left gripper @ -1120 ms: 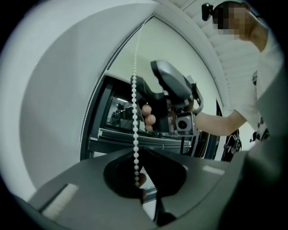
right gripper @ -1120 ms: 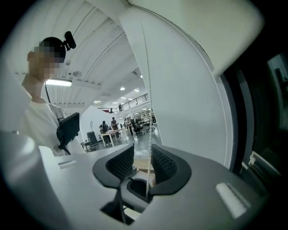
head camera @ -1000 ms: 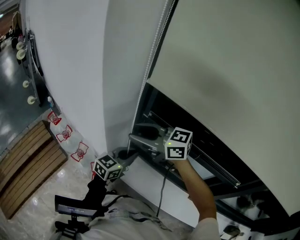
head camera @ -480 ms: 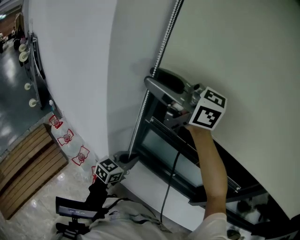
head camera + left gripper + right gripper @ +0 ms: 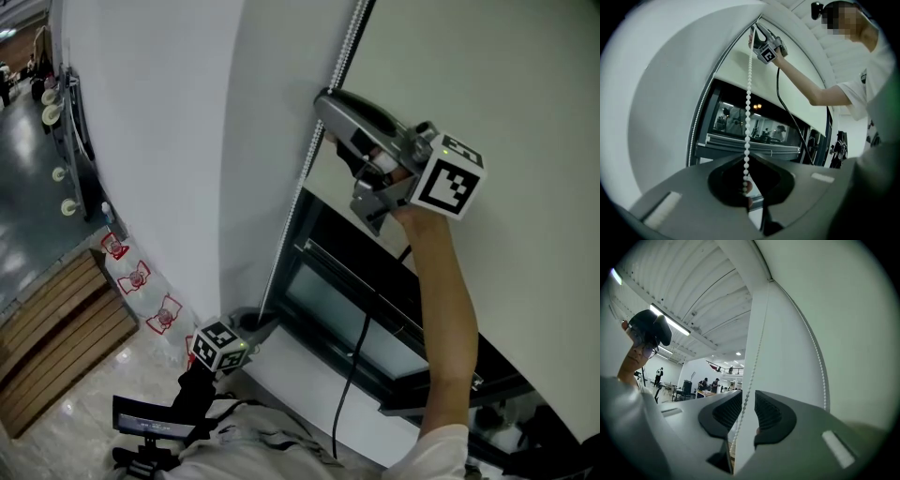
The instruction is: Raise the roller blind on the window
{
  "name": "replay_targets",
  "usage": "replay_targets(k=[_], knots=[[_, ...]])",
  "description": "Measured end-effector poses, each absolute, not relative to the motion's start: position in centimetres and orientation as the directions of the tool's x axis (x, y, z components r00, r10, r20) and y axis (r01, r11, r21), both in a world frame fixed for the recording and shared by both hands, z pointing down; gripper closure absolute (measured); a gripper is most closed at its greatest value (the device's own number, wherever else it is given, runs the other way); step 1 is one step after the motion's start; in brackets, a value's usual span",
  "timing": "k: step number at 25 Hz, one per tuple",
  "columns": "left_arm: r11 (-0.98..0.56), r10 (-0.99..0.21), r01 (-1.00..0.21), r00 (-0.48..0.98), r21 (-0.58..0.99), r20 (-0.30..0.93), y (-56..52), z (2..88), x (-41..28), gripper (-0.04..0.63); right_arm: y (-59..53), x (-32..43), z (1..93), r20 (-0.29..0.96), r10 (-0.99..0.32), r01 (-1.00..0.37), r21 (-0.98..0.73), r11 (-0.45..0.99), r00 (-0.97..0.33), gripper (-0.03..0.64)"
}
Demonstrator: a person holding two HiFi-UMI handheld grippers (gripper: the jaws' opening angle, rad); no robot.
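Observation:
The pale roller blind (image 5: 506, 75) covers the upper part of the dark window (image 5: 356, 309). Its white bead chain (image 5: 298, 200) hangs along the blind's left edge. My right gripper (image 5: 328, 127) is raised high at the chain. In the right gripper view the chain (image 5: 751, 380) runs through the gap between the jaws (image 5: 747, 411); they have just been closing and the pads stand apart from it. Low by the sill, my left gripper (image 5: 255, 323) keeps still. In the left gripper view the chain (image 5: 748, 103) runs down taut into its shut jaws (image 5: 745, 187).
A white wall (image 5: 159, 141) stands left of the window. Below it are a glossy floor with wooden boards (image 5: 56, 328) and a black stand (image 5: 150, 417). A black cable (image 5: 352, 375) hangs from the right gripper in front of the window frame.
My right gripper has risen along the chain from sill height to well up the blind's edge. The left gripper has stayed low on the chain.

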State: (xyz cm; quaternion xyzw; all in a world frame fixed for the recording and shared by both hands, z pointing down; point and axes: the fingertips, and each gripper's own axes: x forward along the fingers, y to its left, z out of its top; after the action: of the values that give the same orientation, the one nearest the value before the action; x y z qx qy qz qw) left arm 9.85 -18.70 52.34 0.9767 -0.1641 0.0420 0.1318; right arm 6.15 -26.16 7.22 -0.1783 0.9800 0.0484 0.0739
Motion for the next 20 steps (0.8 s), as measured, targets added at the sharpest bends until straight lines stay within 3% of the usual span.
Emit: replay_targets(k=[5,20], knots=[[-0.913,-0.309,-0.330,0.943,0.241,0.121,-18.7,52.7,9.8,0.597,-26.1,5.7,6.9,-0.125,-0.335,-0.347,0.089,0.934,-0.934,0.597],[-0.907,-0.308,-0.332,0.943,0.260,0.128,-18.6,52.9,9.5,0.597,-25.0,6.0,6.9,-0.123,-0.322,-0.336,0.116,0.935,-0.939,0.609]])
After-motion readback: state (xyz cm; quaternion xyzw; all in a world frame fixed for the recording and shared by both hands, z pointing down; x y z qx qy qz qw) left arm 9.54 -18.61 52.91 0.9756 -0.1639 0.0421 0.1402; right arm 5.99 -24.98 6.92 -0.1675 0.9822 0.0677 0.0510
